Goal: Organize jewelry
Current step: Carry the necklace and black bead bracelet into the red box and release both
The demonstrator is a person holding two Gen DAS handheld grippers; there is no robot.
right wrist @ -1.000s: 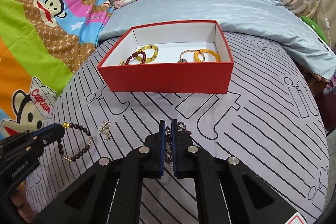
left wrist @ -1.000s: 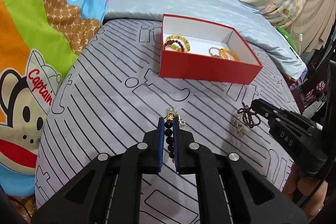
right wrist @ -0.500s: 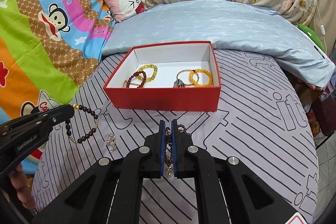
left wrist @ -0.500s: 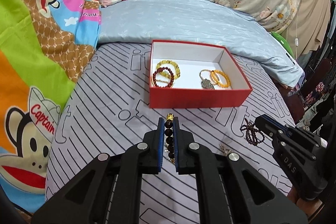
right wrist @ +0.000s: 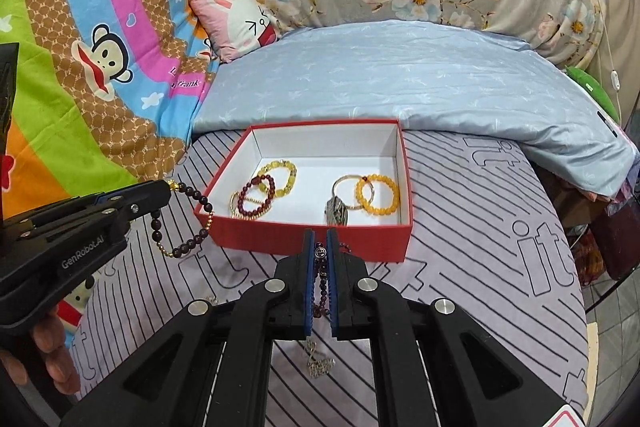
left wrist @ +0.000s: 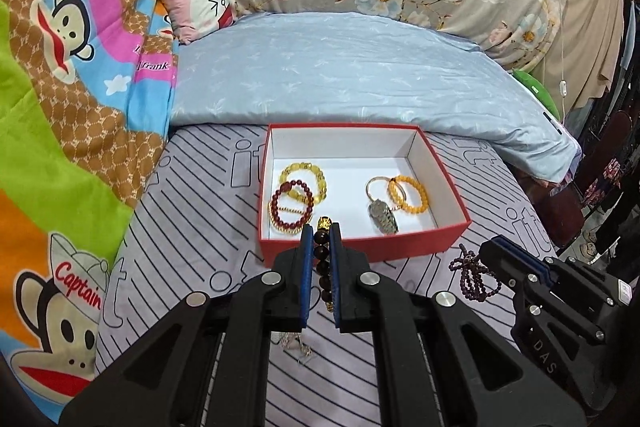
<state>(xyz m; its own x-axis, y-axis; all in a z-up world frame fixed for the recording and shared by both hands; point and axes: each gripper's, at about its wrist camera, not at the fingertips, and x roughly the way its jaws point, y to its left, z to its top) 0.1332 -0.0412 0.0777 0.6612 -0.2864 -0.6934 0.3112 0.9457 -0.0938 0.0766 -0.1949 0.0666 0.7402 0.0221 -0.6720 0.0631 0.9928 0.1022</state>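
A red box [left wrist: 448, 229] with a white inside [right wrist: 404, 227] stands on the bed and holds several bracelets: yellow [left wrist: 304, 175], dark red [left wrist: 290, 205], orange [left wrist: 408, 193] and a metal piece [left wrist: 383, 217]. My left gripper [left wrist: 320, 233] is shut on a dark bead bracelet with gold beads [left wrist: 323, 253], held above the bed just before the box's near wall; it hangs in the right wrist view [right wrist: 188, 219]. My right gripper [right wrist: 320, 239] is shut on a purple bead strand [right wrist: 320, 279], also lifted near the box front; the strand shows in the left wrist view [left wrist: 474, 273].
A silver chain [right wrist: 318, 359] lies on the striped grey sheet [right wrist: 480, 227] under the grippers; it also shows in the left wrist view [left wrist: 298, 341]. A blue quilt [left wrist: 340, 75] lies behind the box, a cartoon blanket [left wrist: 60, 107] to the left. The bed edge drops at the right.
Both grippers have lifted their bead strands off the sheet and moved up toward the box's front. The silver chain has stayed on the sheet.
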